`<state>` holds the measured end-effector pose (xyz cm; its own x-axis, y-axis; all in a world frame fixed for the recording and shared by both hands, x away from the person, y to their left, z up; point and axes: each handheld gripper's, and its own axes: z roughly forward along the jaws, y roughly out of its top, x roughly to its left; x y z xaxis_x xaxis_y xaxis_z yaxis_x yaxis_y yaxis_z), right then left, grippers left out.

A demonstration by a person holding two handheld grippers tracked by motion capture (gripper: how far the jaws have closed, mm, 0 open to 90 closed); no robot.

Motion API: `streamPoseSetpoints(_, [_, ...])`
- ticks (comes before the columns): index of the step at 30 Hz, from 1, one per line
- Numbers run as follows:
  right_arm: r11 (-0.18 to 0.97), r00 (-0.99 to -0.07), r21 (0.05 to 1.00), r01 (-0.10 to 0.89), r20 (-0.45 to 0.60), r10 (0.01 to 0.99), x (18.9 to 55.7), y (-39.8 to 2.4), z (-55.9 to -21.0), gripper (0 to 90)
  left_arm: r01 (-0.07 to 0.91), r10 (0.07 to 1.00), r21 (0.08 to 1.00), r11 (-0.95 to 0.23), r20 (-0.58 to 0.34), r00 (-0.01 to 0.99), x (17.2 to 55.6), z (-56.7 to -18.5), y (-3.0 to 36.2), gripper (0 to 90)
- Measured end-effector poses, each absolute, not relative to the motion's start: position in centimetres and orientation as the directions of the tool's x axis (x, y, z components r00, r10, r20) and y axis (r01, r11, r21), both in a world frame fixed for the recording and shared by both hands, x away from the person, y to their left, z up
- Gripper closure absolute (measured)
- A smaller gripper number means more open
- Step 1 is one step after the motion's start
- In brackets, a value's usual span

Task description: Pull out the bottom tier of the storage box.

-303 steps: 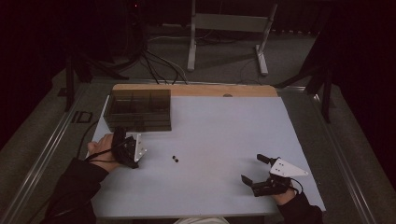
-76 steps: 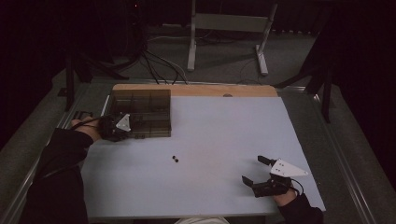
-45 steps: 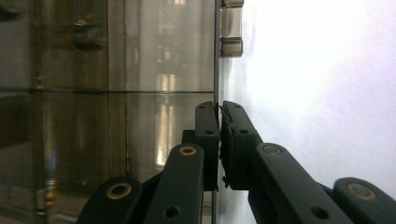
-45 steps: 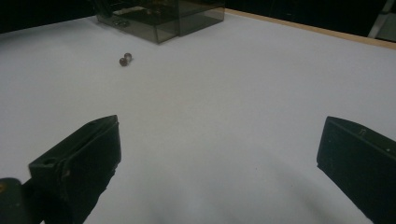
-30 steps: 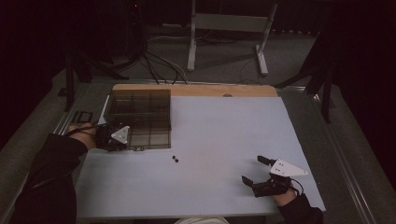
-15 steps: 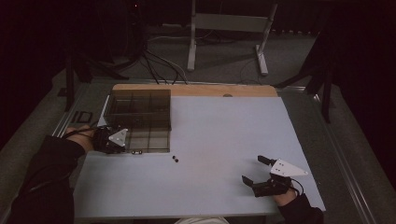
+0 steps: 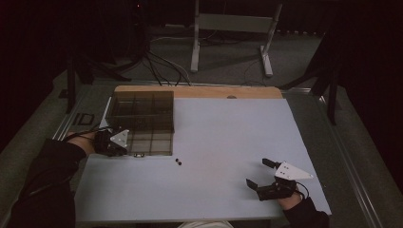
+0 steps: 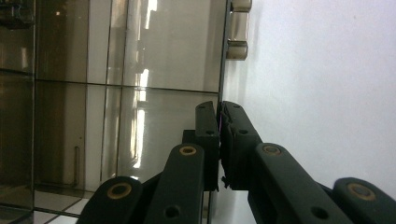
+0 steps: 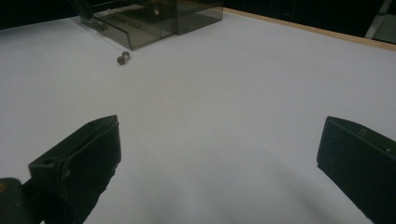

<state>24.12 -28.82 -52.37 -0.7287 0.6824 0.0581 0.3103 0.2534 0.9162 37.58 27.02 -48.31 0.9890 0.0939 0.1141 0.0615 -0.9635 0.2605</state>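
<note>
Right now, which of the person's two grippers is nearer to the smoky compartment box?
Left. The left gripper is shut on the smoky compartment box at its near edge; the right gripper rests open far across the table.

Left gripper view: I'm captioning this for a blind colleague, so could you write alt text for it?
The left gripper has its two black jaws shut on the thin front edge of a smoky transparent compartment box. The box's divided cells fill the left; white table lies to the right, with two latch tabs at the top.
</note>
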Motion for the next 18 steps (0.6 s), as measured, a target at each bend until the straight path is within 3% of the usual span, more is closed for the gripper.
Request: streamPoseSetpoints(18, [0.257,-0.725,0.913,0.316,0.058,0.686,24.17,-28.77,-52.42,0.1,0.100,0.126,0.267,-0.958,0.079,0.989,37.88,-48.30,26.84,87.4])
